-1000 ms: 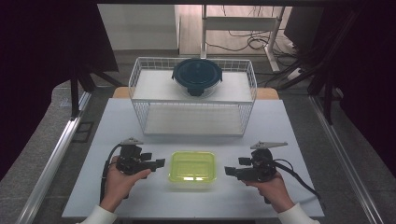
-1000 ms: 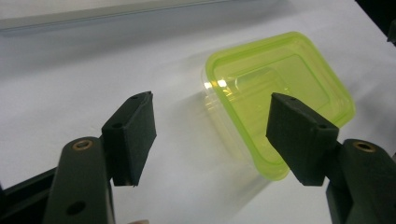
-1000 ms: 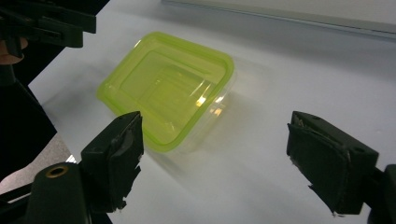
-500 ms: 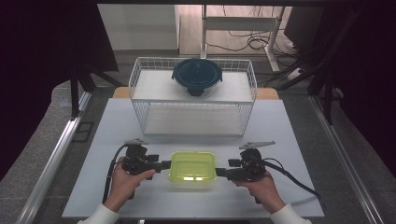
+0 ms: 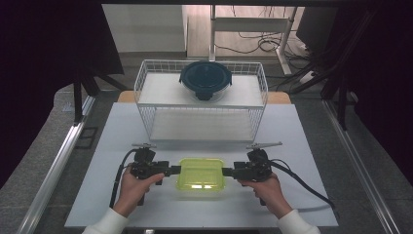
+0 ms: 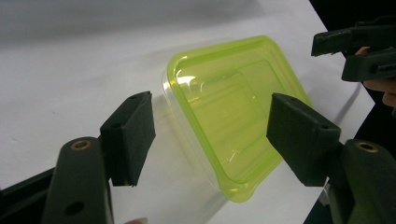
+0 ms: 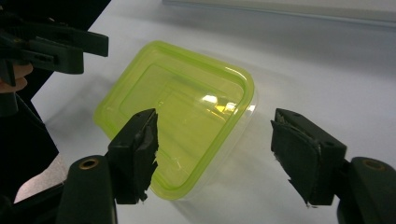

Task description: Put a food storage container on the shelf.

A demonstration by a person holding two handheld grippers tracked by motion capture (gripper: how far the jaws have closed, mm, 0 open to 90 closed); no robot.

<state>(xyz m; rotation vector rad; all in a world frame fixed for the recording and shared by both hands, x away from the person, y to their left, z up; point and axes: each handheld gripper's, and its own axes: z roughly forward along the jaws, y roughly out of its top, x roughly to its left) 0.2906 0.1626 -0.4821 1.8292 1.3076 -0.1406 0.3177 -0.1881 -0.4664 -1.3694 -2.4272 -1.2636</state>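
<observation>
A white table carries a wire rack at the back and a green-lidded clear plastic box at the front edge, between the two grippers. The left gripper stands released around one corner; the right gripper, its jaws just closing, straddles the opposite corner without pressing. The box looks light, thin-walled and slippery, so it is best gripped at the stiffer lid rim on both short sides.

High view looks down; both gripper views closely share the green container.
</observation>
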